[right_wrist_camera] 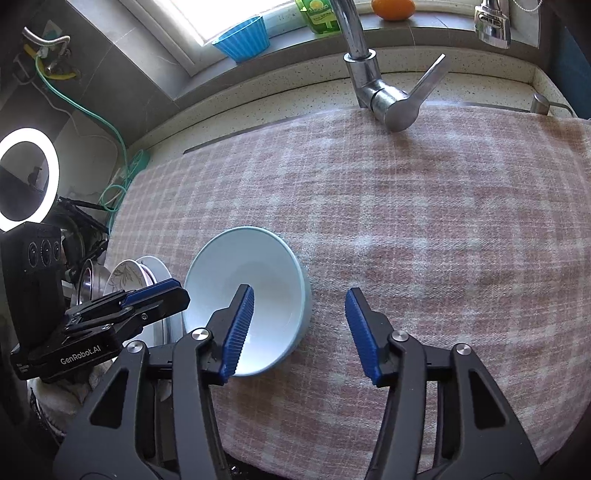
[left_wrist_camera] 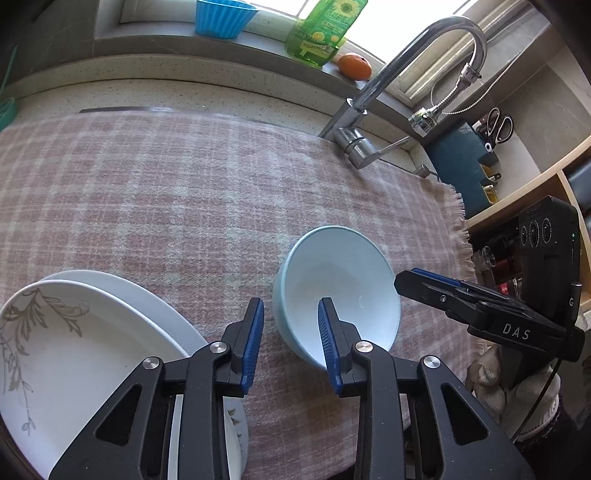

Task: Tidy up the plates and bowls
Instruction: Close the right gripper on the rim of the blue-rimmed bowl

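A pale blue bowl (left_wrist_camera: 343, 280) stands upright on the pink plaid cloth (left_wrist_camera: 166, 192); it also shows in the right wrist view (right_wrist_camera: 251, 273). My left gripper (left_wrist_camera: 291, 317) is open, its jaws astride the bowl's near left rim. My right gripper (right_wrist_camera: 299, 306) is open, its jaws astride the bowl's right rim. Stacked white plates (left_wrist_camera: 74, 332), the top one with a grey leaf pattern, lie left of the bowl; they show small in the right wrist view (right_wrist_camera: 129, 275). The right gripper shows at the right edge of the left wrist view (left_wrist_camera: 480, 306).
A chrome faucet (left_wrist_camera: 373, 114) stands at the back of the cloth. On the sill are a blue cup (left_wrist_camera: 221, 18), a green soap bottle (left_wrist_camera: 321, 33) and an orange (left_wrist_camera: 354, 66). Shelves (left_wrist_camera: 535, 184) are at right. A ring light (right_wrist_camera: 26, 177) stands at left.
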{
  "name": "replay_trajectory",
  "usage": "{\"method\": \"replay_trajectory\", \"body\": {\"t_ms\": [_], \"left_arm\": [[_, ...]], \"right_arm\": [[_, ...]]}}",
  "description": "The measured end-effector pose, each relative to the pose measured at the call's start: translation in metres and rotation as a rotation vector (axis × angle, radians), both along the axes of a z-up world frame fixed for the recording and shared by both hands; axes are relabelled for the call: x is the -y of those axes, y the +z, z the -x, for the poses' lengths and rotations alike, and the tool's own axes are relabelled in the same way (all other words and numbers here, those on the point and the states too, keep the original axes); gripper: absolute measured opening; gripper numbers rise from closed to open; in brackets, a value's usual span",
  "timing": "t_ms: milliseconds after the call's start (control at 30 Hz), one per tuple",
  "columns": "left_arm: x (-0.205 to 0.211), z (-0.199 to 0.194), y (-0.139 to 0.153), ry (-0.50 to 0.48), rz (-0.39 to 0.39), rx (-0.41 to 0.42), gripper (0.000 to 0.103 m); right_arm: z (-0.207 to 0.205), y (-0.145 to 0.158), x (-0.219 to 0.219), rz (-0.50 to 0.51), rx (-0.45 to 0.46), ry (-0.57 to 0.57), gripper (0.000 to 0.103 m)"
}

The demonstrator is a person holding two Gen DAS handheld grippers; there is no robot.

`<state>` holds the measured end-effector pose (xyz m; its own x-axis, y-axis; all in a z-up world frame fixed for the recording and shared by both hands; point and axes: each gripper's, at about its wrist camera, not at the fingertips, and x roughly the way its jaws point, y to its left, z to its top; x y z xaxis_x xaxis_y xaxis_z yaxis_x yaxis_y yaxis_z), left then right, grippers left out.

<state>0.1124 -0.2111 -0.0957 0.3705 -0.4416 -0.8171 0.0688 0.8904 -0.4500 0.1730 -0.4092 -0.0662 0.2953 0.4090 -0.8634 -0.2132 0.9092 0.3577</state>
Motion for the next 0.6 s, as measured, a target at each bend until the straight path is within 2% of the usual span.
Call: {"method": "replay_trajectory", "body": {"t_ms": [100, 167, 200, 267, 367, 600], "left_arm": [[0.001, -0.002, -0.005, 0.001, 0.006, -0.014, 0.020], [0.001, -0.002, -0.006, 0.001, 0.010, -0.021, 0.018], [0.001, -0.003, -0.007, 0.000, 0.009, -0.021, 0.014], [0.002, -0.003, -0.007, -0.004, 0.003, -0.020, 0.013], [0.002, -0.003, -0.007, -0.003, 0.001, -0.019, 0.011], [0.002, -0.004, -0.008, -0.009, -0.002, -0.018, 0.009]], "right_arm": [[-0.001, -0.006, 0.000, -0.002, -0.013, 0.002, 0.044], [-0.003, -0.011, 0.000, -0.005, -0.024, 0.002, 0.032], [-0.003, -0.013, 0.000, -0.009, -0.031, 0.003, 0.029], [-0.004, -0.016, 0.000, -0.013, -0.042, 0.001, 0.020], [-0.004, -0.020, 0.002, -0.023, -0.057, -0.009, 0.015], [-0.004, -0.024, -0.002, -0.014, -0.062, -0.012, 0.010]]}}
